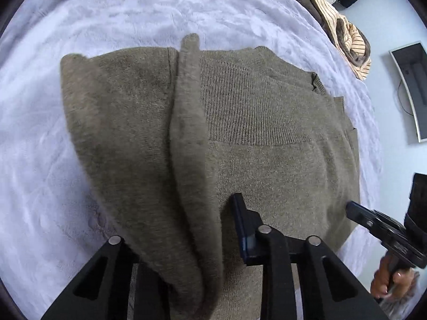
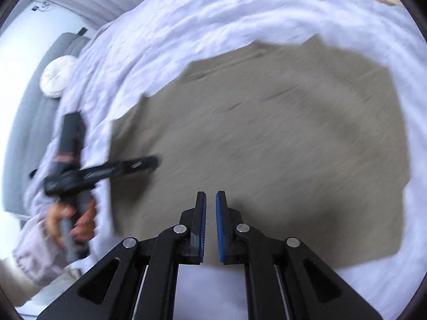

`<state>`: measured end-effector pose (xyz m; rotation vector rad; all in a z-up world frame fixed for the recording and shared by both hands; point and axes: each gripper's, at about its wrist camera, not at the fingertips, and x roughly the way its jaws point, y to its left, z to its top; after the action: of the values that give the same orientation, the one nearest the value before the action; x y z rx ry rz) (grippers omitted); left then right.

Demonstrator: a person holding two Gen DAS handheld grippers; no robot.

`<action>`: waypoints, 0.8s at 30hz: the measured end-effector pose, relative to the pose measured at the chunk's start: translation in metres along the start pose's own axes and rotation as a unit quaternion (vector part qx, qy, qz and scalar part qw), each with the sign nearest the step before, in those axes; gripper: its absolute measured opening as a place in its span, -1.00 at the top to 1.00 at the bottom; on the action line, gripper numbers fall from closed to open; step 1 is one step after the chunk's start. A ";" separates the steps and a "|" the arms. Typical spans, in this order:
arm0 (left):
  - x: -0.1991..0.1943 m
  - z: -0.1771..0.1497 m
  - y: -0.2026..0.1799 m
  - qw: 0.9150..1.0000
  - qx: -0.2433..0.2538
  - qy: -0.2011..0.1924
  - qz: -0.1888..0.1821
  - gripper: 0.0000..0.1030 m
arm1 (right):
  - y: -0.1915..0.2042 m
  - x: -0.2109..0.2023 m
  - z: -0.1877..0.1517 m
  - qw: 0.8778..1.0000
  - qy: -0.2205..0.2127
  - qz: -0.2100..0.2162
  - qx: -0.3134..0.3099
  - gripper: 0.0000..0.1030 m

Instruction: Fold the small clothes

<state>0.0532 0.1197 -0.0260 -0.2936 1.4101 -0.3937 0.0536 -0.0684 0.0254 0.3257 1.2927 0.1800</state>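
The olive-brown sweater [image 1: 267, 138] lies spread on a bed, its ribbed hem band facing up in the left wrist view. One fleecy fold of it [image 1: 186, 160] rises from the flat part and runs into the left gripper [image 1: 210, 229], whose jaws pinch that fold; only its right pad shows, as the cloth hides the other. In the right wrist view the sweater is blurred, and the left gripper reaches over its left edge.

A heap of other clothes [image 1: 344, 32], brown and cream with dark stripes, sits at the far right edge of the bed, well apart from the sweater. Nothing lies on the sweater itself.

The bed carries a pale lilac plush blanket [image 1: 106, 21]. Beyond it are a pale floor, a framed mirror [image 1: 411, 90] lying there, a grey headboard [image 2: 24, 138] and a round white cushion [image 2: 57, 80].

The right gripper [image 2: 210, 200] hangs above the near edge of the sweater, its blue pads drawn nearly together with nothing between them. A hand [image 2: 72, 221] in a pale sleeve holds the left gripper's handle.
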 end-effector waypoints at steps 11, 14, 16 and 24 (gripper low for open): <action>-0.051 0.014 -0.115 0.997 0.055 -0.056 -0.022 0.68 | -0.047 0.041 -0.015 0.999 0.029 0.033 0.007 0.88; -0.044 0.034 -0.182 0.993 0.088 -0.061 -0.046 0.68 | -0.068 0.030 -0.014 0.995 0.029 0.087 0.045 0.88; -0.038 0.039 -0.221 0.989 0.118 -0.064 -0.054 0.68 | -0.083 0.014 -0.016 0.992 0.009 0.105 0.073 0.88; 0.069 0.022 -0.316 0.976 0.217 -0.004 0.035 0.68 | -0.192 -0.021 -0.033 0.953 -0.049 0.187 0.233 0.81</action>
<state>0.0536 -0.1957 0.0496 0.1107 1.2856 -0.6265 0.0064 -0.2508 -0.0280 0.9748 1.1557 0.1739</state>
